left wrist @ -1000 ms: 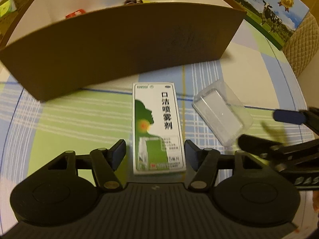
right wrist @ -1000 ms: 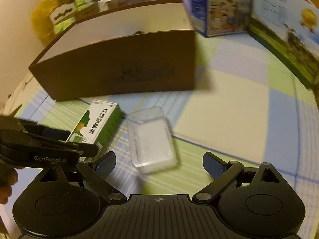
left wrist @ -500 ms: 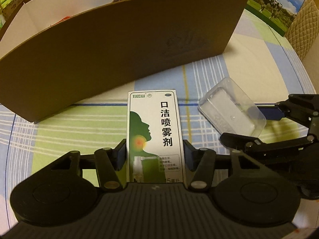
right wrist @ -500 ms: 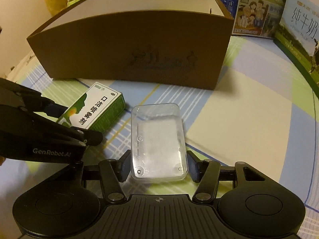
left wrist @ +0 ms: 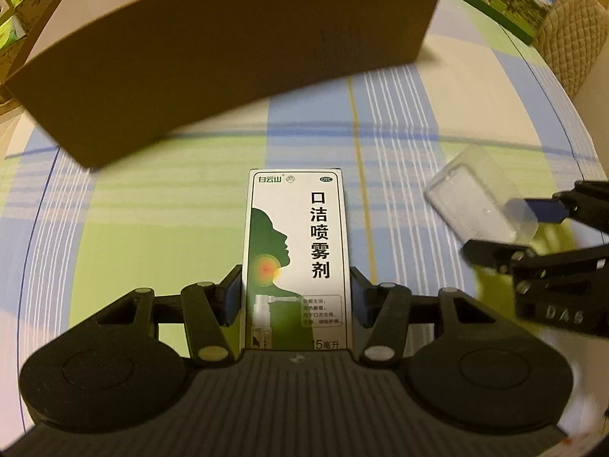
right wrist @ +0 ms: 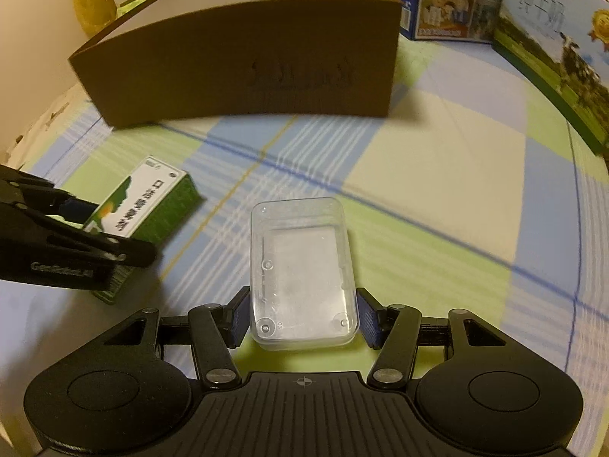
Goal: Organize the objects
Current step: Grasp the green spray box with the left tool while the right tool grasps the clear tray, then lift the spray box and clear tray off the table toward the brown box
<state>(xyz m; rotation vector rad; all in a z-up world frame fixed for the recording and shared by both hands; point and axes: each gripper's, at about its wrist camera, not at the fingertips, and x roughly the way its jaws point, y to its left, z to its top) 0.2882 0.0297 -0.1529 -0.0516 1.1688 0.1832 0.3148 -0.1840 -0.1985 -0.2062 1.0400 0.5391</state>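
Note:
My left gripper [left wrist: 297, 297] is shut on a white and green spray box [left wrist: 297, 243], held above the checked tablecloth; the box also shows in the right wrist view [right wrist: 144, 209]. My right gripper [right wrist: 302, 318] is shut on a clear plastic case [right wrist: 302, 266], also lifted; the case shows at the right of the left wrist view [left wrist: 475, 198]. A large brown cardboard box [right wrist: 243, 57] with a white inside stands open-topped behind both; it also shows in the left wrist view [left wrist: 213, 45].
Milk cartons [right wrist: 552, 38] stand along the back right of the table. A blue carton [right wrist: 449, 0] stands behind the brown box. Green and white small boxes [left wrist: 11, 19] sit at far left. A quilted chair back [left wrist: 571, 38] is at right.
Both grippers closed on their objects and lifted them off the cloth. The brown box looks farther away in both views.

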